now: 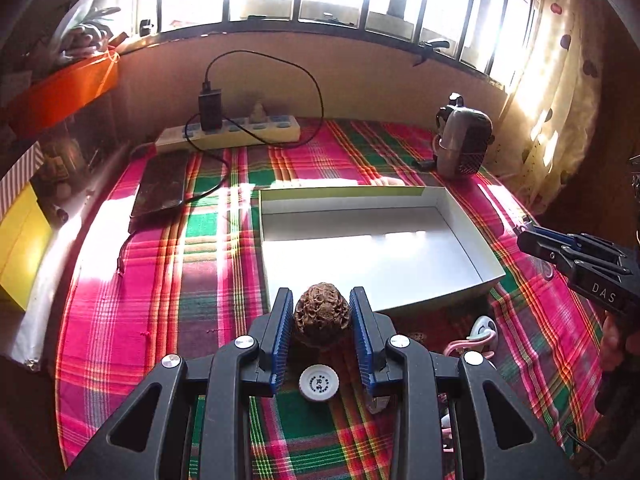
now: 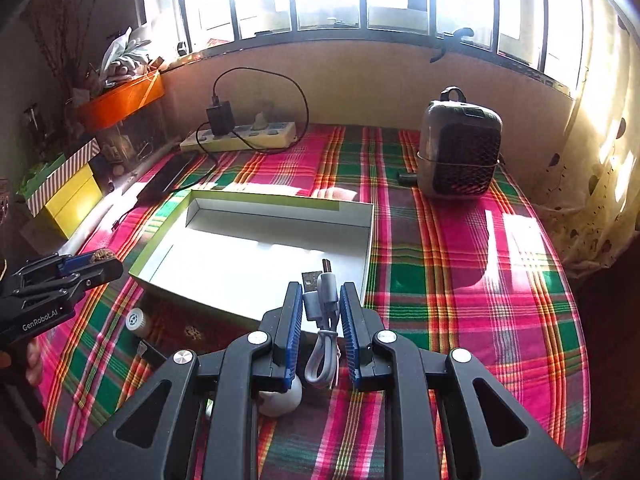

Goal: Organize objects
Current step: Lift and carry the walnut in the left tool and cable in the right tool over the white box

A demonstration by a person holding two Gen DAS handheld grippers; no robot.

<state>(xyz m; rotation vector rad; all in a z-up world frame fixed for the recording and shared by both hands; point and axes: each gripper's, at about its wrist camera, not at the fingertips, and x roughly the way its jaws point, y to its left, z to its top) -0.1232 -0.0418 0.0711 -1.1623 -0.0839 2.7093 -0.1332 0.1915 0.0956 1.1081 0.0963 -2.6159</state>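
My left gripper [image 1: 322, 314] is shut on a brown wrinkled walnut [image 1: 323, 316], held above the plaid cloth just before the near edge of the white open box [image 1: 472, 236]. In the right wrist view the same gripper [image 2: 102, 262] shows at the left with the walnut [image 2: 101, 256] between its tips. My right gripper [image 2: 321, 304] is shut on a coiled white USB cable [image 2: 322, 312], its plugs pointing toward the box [image 2: 160, 256]. The box holds nothing. From the left wrist view the right gripper [image 1: 528, 238] enters at the right edge.
A white bottle cap [image 1: 319, 383], a pink-and-white item [image 1: 478, 334] and a small white bottle [image 2: 136, 322] lie on the cloth near the box. A grey speaker [image 2: 460, 148], a power strip with charger [image 2: 240, 134], a dark phone [image 1: 162, 186] and stacked boxes [image 2: 68, 196] stand further back.
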